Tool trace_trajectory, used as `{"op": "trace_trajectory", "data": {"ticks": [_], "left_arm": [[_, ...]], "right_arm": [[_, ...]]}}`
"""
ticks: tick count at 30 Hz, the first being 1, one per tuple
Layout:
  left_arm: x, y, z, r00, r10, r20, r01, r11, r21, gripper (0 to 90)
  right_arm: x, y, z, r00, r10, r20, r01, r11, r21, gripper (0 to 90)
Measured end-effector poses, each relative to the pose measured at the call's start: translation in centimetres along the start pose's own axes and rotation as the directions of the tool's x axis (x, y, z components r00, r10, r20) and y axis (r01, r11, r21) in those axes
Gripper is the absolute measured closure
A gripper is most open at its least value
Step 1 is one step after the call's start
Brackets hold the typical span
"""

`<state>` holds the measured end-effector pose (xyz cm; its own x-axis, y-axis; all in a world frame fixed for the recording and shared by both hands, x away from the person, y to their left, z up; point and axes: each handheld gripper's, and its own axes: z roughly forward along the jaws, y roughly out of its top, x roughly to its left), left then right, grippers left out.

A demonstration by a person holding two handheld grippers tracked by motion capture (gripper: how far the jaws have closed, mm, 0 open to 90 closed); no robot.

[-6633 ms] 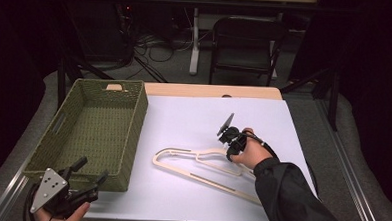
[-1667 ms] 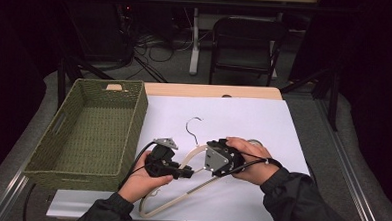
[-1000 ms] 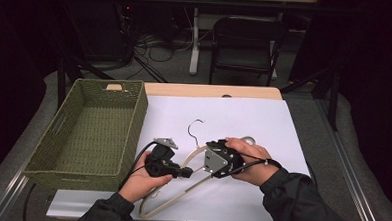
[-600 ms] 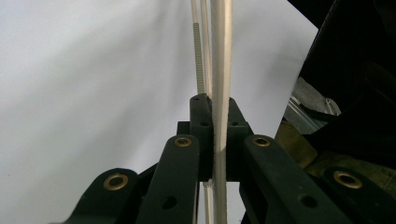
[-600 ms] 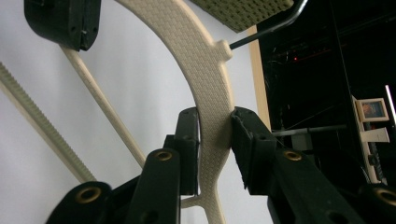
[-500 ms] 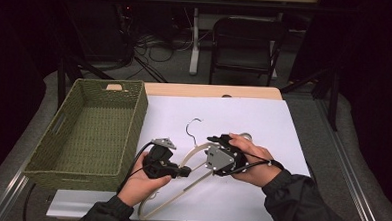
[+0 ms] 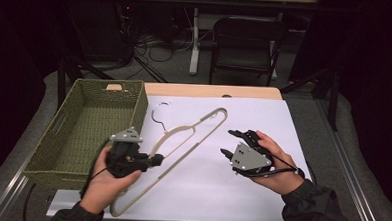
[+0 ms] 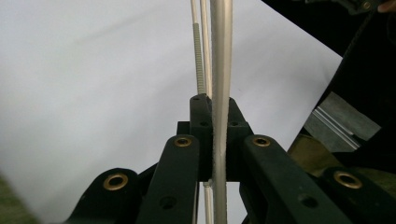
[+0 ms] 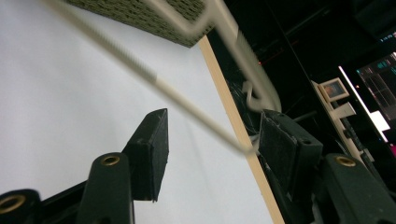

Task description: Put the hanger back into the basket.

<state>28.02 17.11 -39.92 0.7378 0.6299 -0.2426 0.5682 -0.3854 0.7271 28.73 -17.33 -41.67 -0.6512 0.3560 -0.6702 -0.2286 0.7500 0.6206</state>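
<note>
Cream plastic hanger (image 7: 182,145) is held by the left gripper (image 7: 154,161), jaws clamped on its near arm, over the white table sheet (image 7: 243,117). Right gripper (image 7: 230,144), right of the hanger, has jaws spread, holding nothing. Far left, the woven basket (image 7: 88,131) sits empty. Judgement: hanger lifted, not yet placed; likely bound for the basket.
</note>
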Motion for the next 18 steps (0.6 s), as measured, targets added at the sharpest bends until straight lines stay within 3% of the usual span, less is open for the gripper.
{"op": "trace_trajectory", "data": {"ticks": [4, 9, 13, 18], "left_arm": [[0.7, 0.2, -3.2, 0.9982, 0.024, -0.055, -0.026, 0.9989, -0.038, 87.3], [2.1, 0.8, -6.2, 0.9888, 0.052, -0.14, -0.059, 0.9971, -0.047, 87.3], [3.9, 1.1, -8.0, 0.9812, 0.053, -0.185, -0.066, 0.9957, -0.064, 87.3], [6.1, 1.1, -9.0, 0.9707, 0.048, -0.236, -0.065, 0.9958, -0.064, 87.3]], "right_arm": [[-0.2, -0.9, -0.4, 0.9997, 0.019, 0.014, -0.019, 1.0, 0.025, 42.1], [-0.4, -1.7, -0.2, 0.9987, 0.047, 0.018, -0.048, 0.998, 0.049, 42.1], [-0.3, -2.1, 0.0, 0.9984, 0.054, 0.016, -0.054, 0.997, 0.049, 42.1], [-0.2, -2.5, 0.1, 0.9983, 0.056, 0.015, -0.056, 0.996, 0.069, 42.2]]}}
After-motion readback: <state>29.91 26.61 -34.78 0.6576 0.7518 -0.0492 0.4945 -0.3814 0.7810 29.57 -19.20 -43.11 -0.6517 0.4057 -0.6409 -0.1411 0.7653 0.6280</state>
